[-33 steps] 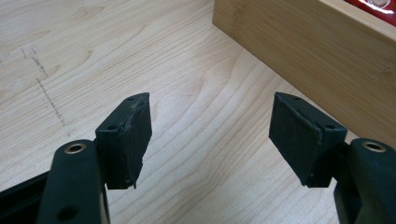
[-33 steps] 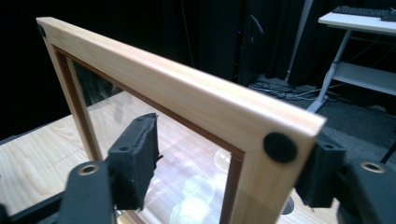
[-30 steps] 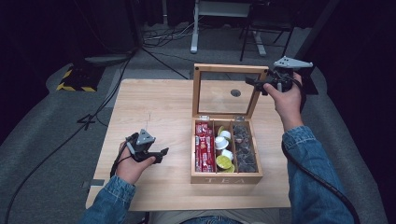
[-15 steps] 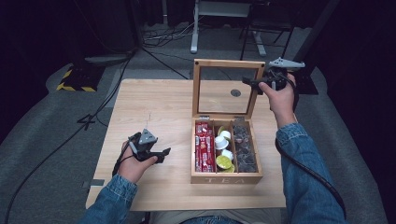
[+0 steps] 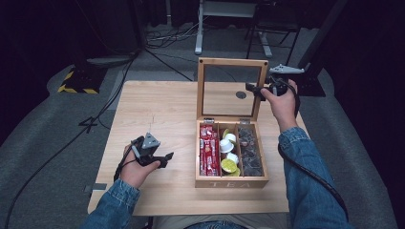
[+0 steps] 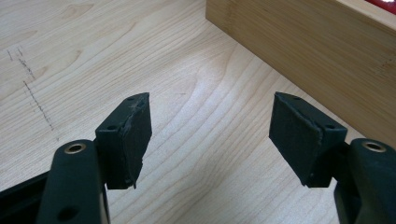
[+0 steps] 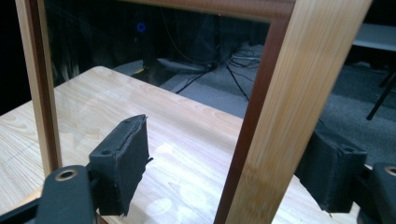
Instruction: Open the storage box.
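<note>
my right claw [image 5: 254, 89] has just been opening, its jaws loose around the lid [image 5: 232, 62] frame of the tea box [image 5: 231, 182], which stands up. my left claw [image 5: 165, 159] waits open and empty over the tabletop [image 5: 157, 107].

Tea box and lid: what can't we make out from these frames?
- Right gripper view: the lid frame stands between the jaws; whether the far pad touches it is hidden behind the frame.
- High view: contents of the dark right compartment of the tea box are too small to identify.
- Left gripper view: the picture's edge cuts the box wall off, interior unseen.
</note>
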The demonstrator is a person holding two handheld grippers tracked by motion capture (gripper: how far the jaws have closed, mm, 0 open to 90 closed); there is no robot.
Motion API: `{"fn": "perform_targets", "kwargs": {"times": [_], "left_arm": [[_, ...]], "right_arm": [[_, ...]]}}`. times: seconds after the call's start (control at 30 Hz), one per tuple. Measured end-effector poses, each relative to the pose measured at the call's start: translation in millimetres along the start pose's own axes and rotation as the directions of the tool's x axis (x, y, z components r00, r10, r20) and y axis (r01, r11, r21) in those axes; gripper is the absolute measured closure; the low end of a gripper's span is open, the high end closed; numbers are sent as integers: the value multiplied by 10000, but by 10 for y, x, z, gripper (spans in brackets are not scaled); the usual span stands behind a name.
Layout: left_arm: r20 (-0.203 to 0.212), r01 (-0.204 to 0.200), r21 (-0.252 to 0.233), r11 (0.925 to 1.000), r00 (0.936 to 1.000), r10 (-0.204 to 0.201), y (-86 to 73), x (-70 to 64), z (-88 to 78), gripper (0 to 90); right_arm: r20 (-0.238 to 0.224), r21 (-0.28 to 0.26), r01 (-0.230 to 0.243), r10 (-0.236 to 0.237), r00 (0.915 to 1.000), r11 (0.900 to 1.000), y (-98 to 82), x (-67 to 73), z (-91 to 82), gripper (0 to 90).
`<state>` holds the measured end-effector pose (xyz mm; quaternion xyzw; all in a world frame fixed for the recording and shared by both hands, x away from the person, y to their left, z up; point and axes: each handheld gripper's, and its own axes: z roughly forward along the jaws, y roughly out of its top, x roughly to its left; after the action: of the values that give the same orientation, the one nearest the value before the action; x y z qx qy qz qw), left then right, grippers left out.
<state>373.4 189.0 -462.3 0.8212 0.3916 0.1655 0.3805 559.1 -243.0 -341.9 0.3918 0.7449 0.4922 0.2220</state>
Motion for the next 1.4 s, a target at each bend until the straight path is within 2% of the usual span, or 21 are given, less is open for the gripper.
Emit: {"fn": "perform_targets", "kwargs": {"times": [0.23, 0.37, 0.57, 0.73, 0.83, 0.93, 0.97, 1.0, 1.07, 1.13, 1.17, 1.23, 1.3, 1.33, 1.4], "left_arm": [[7, -26, 48, 10000, 10000, 26, -1, 4, 6, 301], [-10, -71, 98, 9999, 10000, 71, -1, 6, 8, 301], [4, -20, 95, 10000, 10000, 19, -5, 8, 2, 301], [1, -24, 60, 10000, 10000, 24, -11, 7, -22, 301], [2, 87, 17, 10000, 10000, -87, -14, 0, -34, 301], [-17, 6, 49, 10000, 10000, -6, -15, 5, -39, 300], [-15, -6, 58, 10000, 10000, 6, -17, 5, -40, 300], [-22, -15, 69, 10000, 10000, 16, -18, 5, -42, 300], [-22, 25, 90, 10000, 10000, -25, -21, 4, -49, 300], [-19, -20, 93, 10000, 10000, 20, -26, 3, -56, 299], [-21, 17, 123, 9999, 10000, -17, -35, -1, -61, 298], [-26, -9, 153, 9999, 10000, 10, -37, 2, -66, 298], [-49, -37, 159, 9999, 10000, 38, -38, 6, -68, 298], [-44, 3, 149, 9999, 10000, -3, -39, 3, -65, 298], [-24, -23, 200, 9998, 10000, 23, -36, -1, -62, 298]], "right_arm": [[88, 279, 106, -108, 9999, 9996, -45, -14, -2, 268], [169, 374, -115, 109, 9998, 9992, -68, -53, -61, 276], [130, 286, -211, 207, 9997, 9994, -65, -83, -228, 291], [-263, -16, -359, 359, 9990, 9994, -25, -44, -417, 332], [-409, -152, -421, 414, 9983, 9990, -3, -5, -517, 325], [-374, -350, -273, 259, 9990, 9990, 30, 56, -624, 293], [-324, -382, -280, 268, 9991, 9989, 40, 75, -648, 299], [-436, -451, -262, 243, 9988, 9986, 61, 129, -709, 341], [-494, -443, -149, 127, 9987, 9989, 66, 162, -739, 347], [-793, -444, 50, -85, 9968, 9990, 73, 257, -799, 373], [-944, -417, 298, -337, 9950, 9987, 73, 343, -842, 391], [-1031, -352, 427, -461, 9936, 9985, 72, 394, -867, 411], [-1299, -150, 793, -806, 9882, 9967, 59, 556, -935, 474], [-1299, -150, 793, -806, 9882, 9967, 59, 556, -935, 474], [-1560, -47, 691, -690, 9853, 9976, 45, 642, -953, 522]]}}
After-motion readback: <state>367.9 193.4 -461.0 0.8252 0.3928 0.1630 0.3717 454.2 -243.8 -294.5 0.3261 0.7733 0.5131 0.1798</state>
